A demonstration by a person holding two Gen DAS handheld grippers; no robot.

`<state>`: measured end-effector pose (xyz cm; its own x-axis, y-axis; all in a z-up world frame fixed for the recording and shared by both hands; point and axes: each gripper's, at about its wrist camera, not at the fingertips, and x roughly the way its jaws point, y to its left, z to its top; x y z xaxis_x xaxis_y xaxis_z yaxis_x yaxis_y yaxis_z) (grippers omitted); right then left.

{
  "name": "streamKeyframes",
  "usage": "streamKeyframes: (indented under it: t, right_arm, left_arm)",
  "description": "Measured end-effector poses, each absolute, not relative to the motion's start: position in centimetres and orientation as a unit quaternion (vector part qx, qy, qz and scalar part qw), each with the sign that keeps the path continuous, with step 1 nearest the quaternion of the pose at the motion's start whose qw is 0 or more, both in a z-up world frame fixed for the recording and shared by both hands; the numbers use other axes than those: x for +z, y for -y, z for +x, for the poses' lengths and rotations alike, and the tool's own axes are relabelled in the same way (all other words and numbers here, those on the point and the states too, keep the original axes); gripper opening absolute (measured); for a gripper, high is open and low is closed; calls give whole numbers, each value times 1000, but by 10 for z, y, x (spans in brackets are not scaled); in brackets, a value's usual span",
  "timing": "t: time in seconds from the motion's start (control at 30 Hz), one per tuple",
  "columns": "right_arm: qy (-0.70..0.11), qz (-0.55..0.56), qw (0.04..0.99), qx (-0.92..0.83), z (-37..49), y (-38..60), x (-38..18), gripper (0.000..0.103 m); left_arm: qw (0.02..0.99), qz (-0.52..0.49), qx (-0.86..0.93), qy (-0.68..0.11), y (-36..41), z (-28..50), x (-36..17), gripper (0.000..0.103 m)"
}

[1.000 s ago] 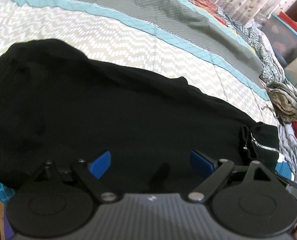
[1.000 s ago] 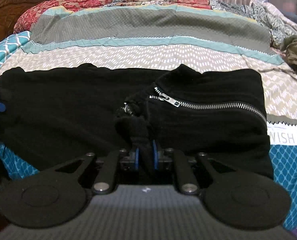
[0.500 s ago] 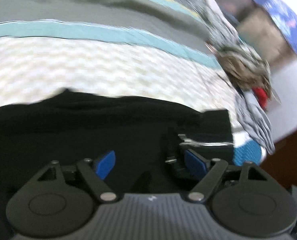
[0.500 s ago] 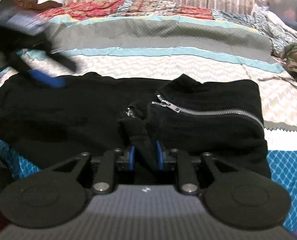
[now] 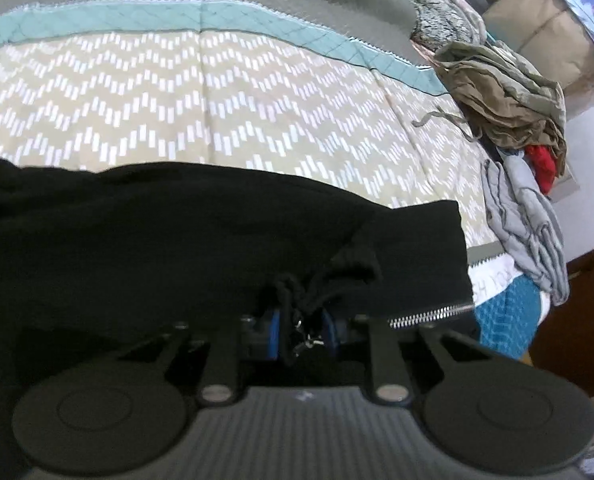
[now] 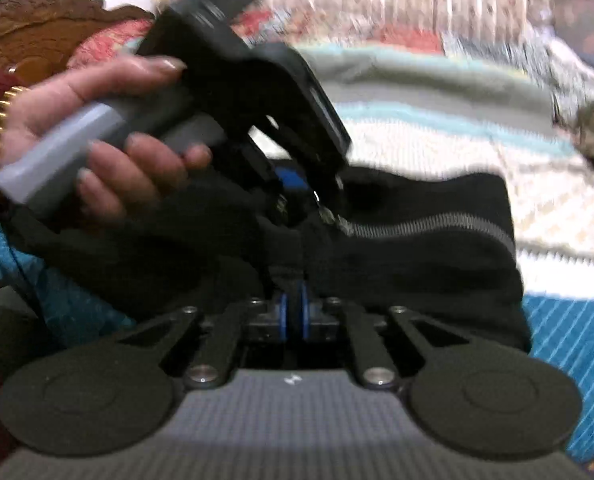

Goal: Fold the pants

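Observation:
The black pants (image 5: 169, 240) lie across the near edge of the bed; a silver zipper (image 5: 429, 314) runs along the right end, also in the right wrist view (image 6: 429, 226). My left gripper (image 5: 299, 330) is shut on a bunched bit of the pants' cloth beside the zipper's end. It also shows in the right wrist view (image 6: 297, 184), held in a hand, just above and behind my right gripper. My right gripper (image 6: 294, 314) is shut on a fold of the same pants (image 6: 417, 272) at the near edge.
The bed (image 5: 225, 104) carries a chevron and teal striped quilt. A heap of olive, grey and red clothes (image 5: 513, 100) lies at the right edge of the bed. A carved wooden headboard (image 6: 37, 44) stands at the far left, curtains behind.
My left gripper was open over the left part of the pants; it has swung right to the zipper end and shut on the cloth. My right gripper has kept its grip.

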<state>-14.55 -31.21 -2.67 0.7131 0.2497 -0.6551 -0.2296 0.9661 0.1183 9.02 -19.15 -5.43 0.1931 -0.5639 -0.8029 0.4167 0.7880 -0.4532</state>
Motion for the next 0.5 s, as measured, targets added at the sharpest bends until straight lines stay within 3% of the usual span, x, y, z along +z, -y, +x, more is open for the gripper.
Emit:
streamKeyframes:
  t: [0.03,0.13,0.27,0.5]
  right_arm:
    - [-364,19,922,134,-143,310,-29,23]
    - [-356,11,923,146,-144,303,-21,35]
    - [-332,15,930,156,-148,299,-2,41]
    - [-303,80,929,197,-140,287,23,41]
  left_arm:
    - [773,-62,-317,-546,189,88,-53,24]
    - [781,-64,-301,-543,176,86,-48,34]
    - [771,-94,-324,-540,137,78,-36,43]
    - [786,-149,-337,-496,6,18,-17,52]
